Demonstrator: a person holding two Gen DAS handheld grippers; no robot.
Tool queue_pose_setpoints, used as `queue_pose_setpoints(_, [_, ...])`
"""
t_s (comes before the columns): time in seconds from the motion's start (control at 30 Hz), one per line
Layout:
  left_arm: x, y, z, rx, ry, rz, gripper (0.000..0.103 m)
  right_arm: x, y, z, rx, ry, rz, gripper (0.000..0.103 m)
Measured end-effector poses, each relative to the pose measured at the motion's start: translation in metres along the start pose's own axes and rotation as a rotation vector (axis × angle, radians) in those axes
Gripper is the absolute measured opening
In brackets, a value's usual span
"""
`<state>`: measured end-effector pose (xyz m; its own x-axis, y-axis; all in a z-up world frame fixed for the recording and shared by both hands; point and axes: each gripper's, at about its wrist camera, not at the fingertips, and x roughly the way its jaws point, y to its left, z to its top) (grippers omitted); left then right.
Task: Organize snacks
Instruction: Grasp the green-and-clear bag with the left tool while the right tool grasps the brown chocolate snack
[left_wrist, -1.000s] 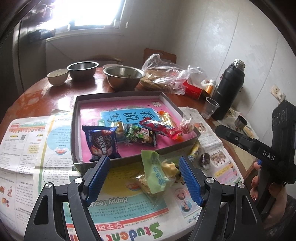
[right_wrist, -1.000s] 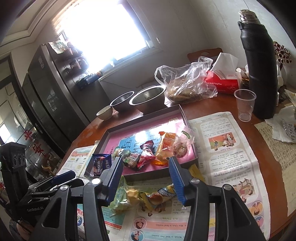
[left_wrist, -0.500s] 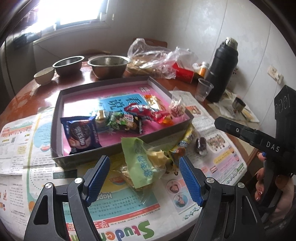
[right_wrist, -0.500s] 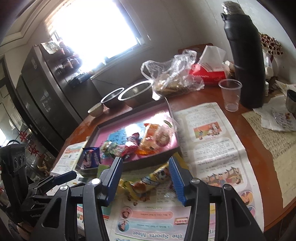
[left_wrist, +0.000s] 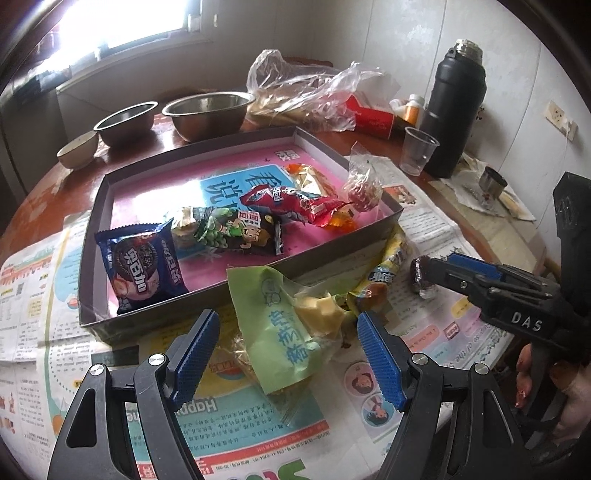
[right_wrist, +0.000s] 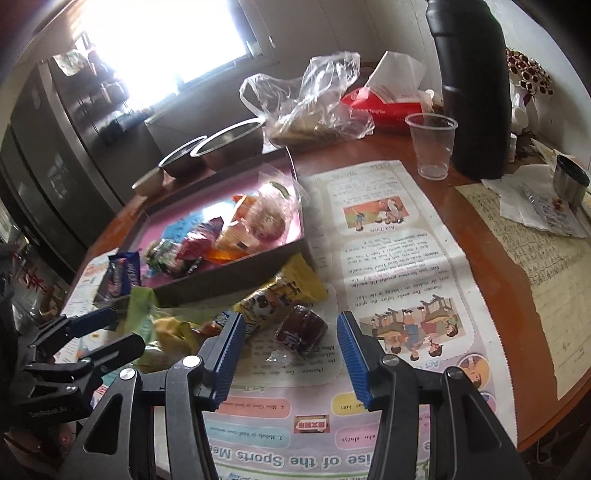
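Note:
A grey box with a pink lining (left_wrist: 184, 306) holds several snacks, among them a blue cookie packet (left_wrist: 142, 266), a green-and-black packet (left_wrist: 236, 232) and a red packet (left_wrist: 291, 203). In front of the box, on newspaper, lie a green packet (left_wrist: 280, 317), a long yellow packet (left_wrist: 388, 266) and a dark brown wrapped candy (left_wrist: 421, 277). My left gripper (left_wrist: 286, 332) is open, its blue pads on either side of the green packet and apart from it. My right gripper (right_wrist: 291, 328) is open around the brown candy (right_wrist: 301, 328), not touching it.
Two steel bowls (left_wrist: 207, 114) and a small ceramic bowl (left_wrist: 77, 149) stand behind the box. A plastic bag (left_wrist: 310, 96), a red tissue box (left_wrist: 373, 118), a clear cup (right_wrist: 432, 144) and a black flask (right_wrist: 472, 92) line the back right. The round table's edge (right_wrist: 554, 417) curves close on the right.
Both grippers have come down and closer to the loose snacks. The green packet now lies between the left pads, the brown candy between the right pads. Neither opening has changed.

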<state>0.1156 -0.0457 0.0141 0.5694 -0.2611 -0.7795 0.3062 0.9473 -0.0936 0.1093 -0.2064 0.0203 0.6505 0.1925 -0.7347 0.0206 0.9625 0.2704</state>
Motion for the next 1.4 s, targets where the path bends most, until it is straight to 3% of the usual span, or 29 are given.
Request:
queue_pose_setpoints(0.2, [0.010,-0.001,0.002,0.013,0.023,0.008,0.078,0.015,0.007,-0.003,-0.057,0.005,-0.048,0.051])
queue_pose_setpoints(0.37, [0.020,-0.002,0.004,0.023,0.048,0.017,0.078,0.022,0.010,-0.006,-0.080,0.013,-0.049,0.045])
queue_pose_setpoints(0.83, [0.042,-0.014,0.010,0.057,0.089,0.028,0.078,0.028,0.005,-0.005,-0.081,0.015,-0.026,0.043])
queue_pose_setpoints(0.9, [0.044,-0.014,0.010,0.057,0.086,0.022,0.072,0.028,0.005,-0.005,-0.088,0.012,-0.026,0.040])
queue_pose_setpoints(0.97, [0.044,-0.015,0.012,0.054,0.084,0.004,0.059,0.029,0.005,-0.005,-0.092,0.009,-0.019,0.036])
queue_pose_setpoints(1.4, [0.039,-0.001,0.011,-0.043,0.100,-0.130,0.040,0.024,-0.002,-0.001,-0.071,-0.012,0.026,0.034])
